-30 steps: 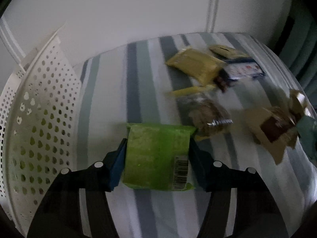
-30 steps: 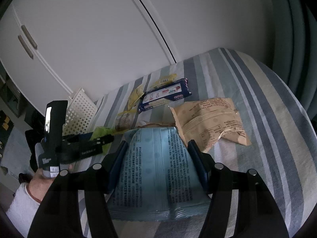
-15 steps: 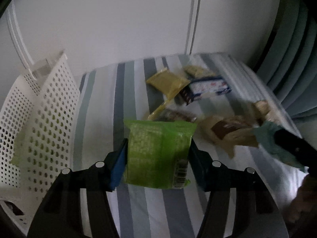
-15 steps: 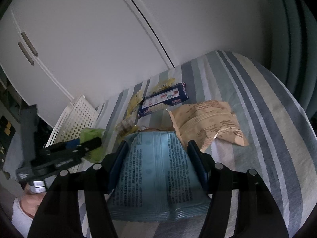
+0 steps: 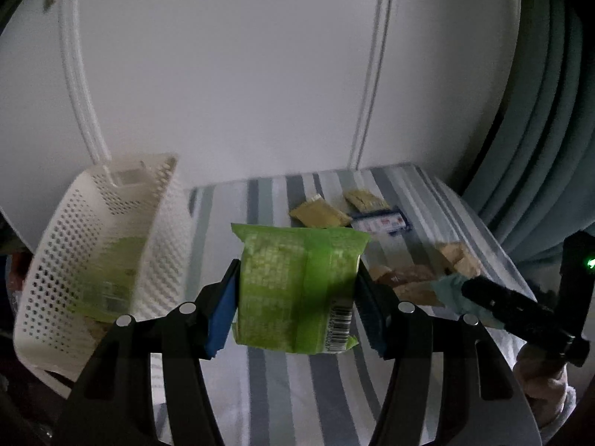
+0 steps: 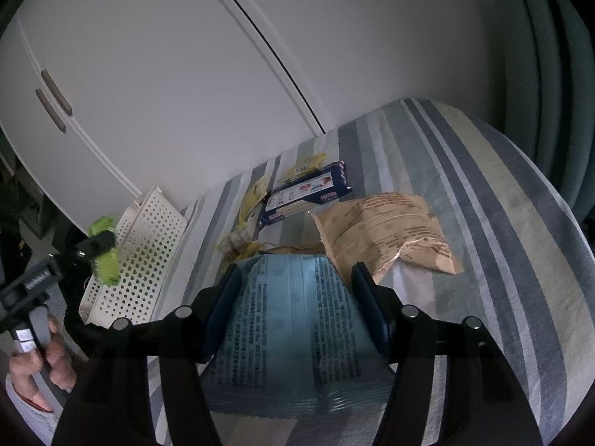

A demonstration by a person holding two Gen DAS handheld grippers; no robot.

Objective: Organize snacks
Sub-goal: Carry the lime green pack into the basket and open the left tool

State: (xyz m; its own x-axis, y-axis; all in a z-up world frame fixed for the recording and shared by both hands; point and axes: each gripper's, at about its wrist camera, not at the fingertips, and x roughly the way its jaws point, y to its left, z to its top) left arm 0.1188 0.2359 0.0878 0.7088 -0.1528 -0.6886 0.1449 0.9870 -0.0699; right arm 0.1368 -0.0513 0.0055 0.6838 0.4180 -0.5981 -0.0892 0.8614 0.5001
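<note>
My left gripper [image 5: 297,293] is shut on a green snack packet [image 5: 297,290], held in the air beside the white perforated basket [image 5: 93,260] at the left. In the right wrist view the same green snack packet [image 6: 106,256] hangs just in front of the basket [image 6: 145,260]. My right gripper [image 6: 297,297] is shut on a light blue snack bag [image 6: 293,334] above the striped bed cover [image 6: 502,260]. On the cover lie a tan bag [image 6: 386,234], a dark blue biscuit pack [image 6: 308,193] and yellow sachets [image 6: 256,193].
White cabinet doors [image 6: 167,74] stand behind the bed. Grey-green curtains [image 5: 539,130] hang at the right. The basket holds greenish packets [image 5: 111,271] at its bottom. A hand [image 6: 41,364] holds the left gripper's handle at the lower left.
My left gripper has lifted the green packet and swung left toward the basket, which now shows its inside. The right gripper has barely moved with the blue bag.
</note>
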